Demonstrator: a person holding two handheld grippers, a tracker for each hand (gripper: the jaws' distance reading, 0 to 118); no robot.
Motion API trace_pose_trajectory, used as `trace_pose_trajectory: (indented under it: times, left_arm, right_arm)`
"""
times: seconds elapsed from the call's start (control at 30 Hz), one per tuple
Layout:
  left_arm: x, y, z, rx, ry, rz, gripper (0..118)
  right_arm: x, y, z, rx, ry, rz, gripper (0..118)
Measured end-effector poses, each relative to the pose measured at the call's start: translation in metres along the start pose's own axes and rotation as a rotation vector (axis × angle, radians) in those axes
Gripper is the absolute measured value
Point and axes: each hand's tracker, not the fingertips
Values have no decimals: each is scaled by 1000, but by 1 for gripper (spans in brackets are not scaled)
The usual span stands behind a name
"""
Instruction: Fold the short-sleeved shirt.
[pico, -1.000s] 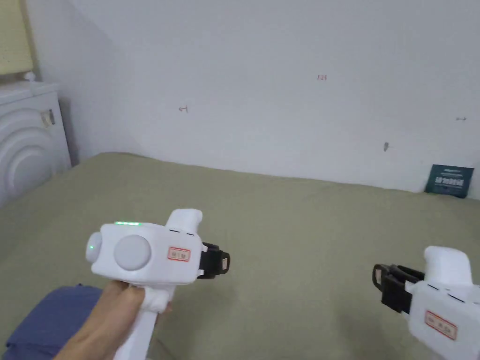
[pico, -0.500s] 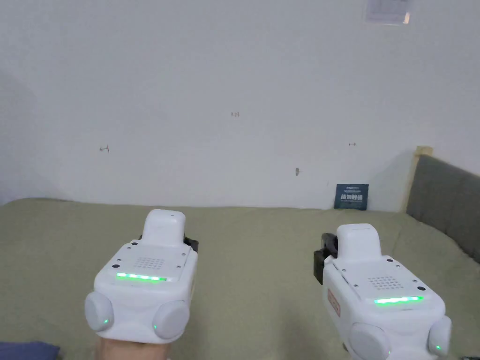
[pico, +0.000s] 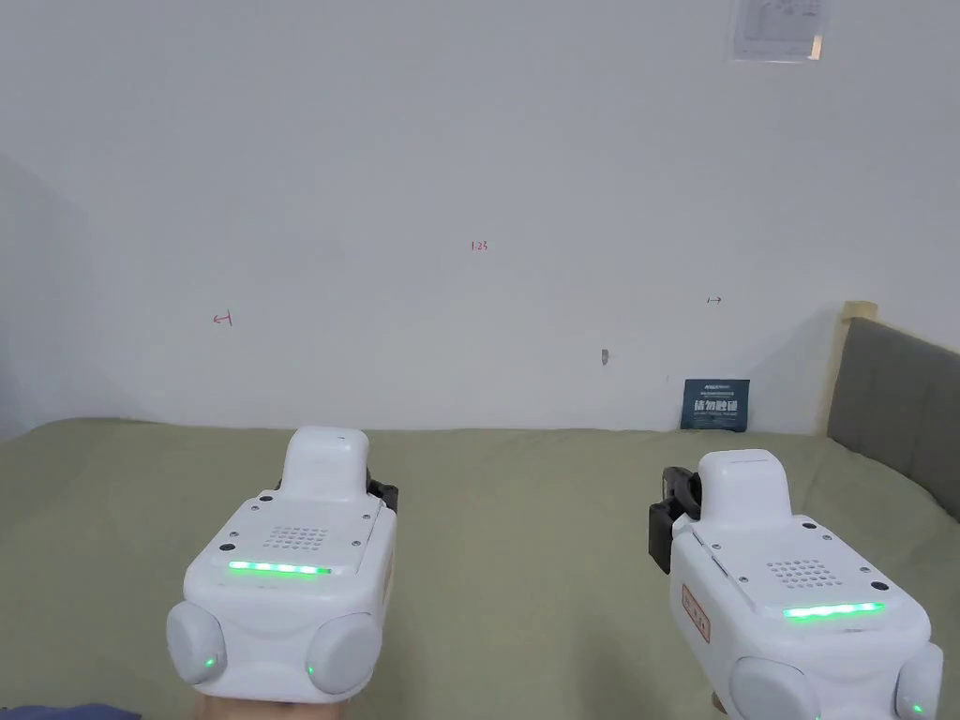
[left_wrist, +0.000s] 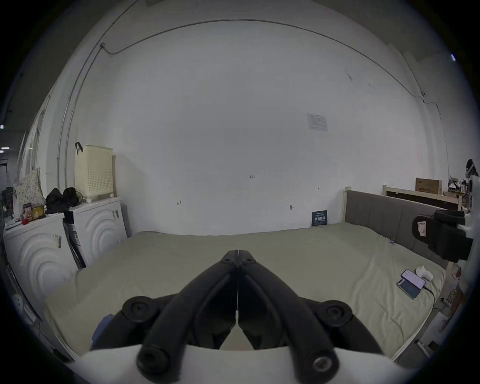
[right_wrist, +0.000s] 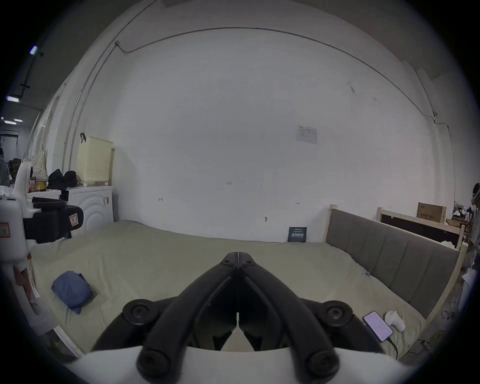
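**Both grippers held over the bed, shirt bundled at lower left**

In the left gripper view, the left gripper (left_wrist: 237, 253) has its jaws pressed together with nothing between them, low in the centre of the frame over the green sheet (left_wrist: 298, 249). In the right gripper view, the right gripper (right_wrist: 237, 254) is likewise clenched on nothing. The blue shirt (right_wrist: 72, 290) lies bundled on the sheet at the lower left of that view, well apart from both grippers. At the lower right, a phone (right_wrist: 378, 326) rests beside a small white object (right_wrist: 394, 320). A grey headboard (right_wrist: 389, 249) stands at the right.
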Motion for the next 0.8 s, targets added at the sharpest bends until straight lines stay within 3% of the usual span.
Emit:
trace_pose_trajectory:
  times: [0.03, 0.1, 0.13, 0.17, 0.2, 0.23, 0.27, 0.67, 0.8]
  left_arm:
    - [0, 0, 0, 2, 1, -2, 0]
    - [0, -1, 1, 10, 12, -4, 15]
    - [0, -1, 1, 9, 14, -1, 36]
    - [0, -2, 1, 2, 14, 4, 80]
    - [0, -3, -1, -20, 14, 2, 112]
    - [-3, -3, -4, -37, 16, 2, 118]
    - [-6, -4, -2, 13, 7, -1, 118]
    - [-7, 12, -5, -101, 11, 12, 118]
    - [-4, 9, 6, 7, 8, 9, 118]
  right_arm:
    - [0, 0, 0, -3, -3, 6, 0]
    - [1, -1, 0, 1, 1, 3, 8]
    - [1, 0, 0, 3, 0, 0, 29]
    - [2, 0, 0, 5, 1, -3, 68]
    - [3, 0, -1, 2, -7, -10, 90]
    - [4, -1, -3, 4, -2, -6, 105]
    - [5, 0, -2, 6, -2, -4, 112]
    - [0, 3, -1, 12, 4, 19, 112]
    - [2, 2, -1, 16, 0, 12, 112]
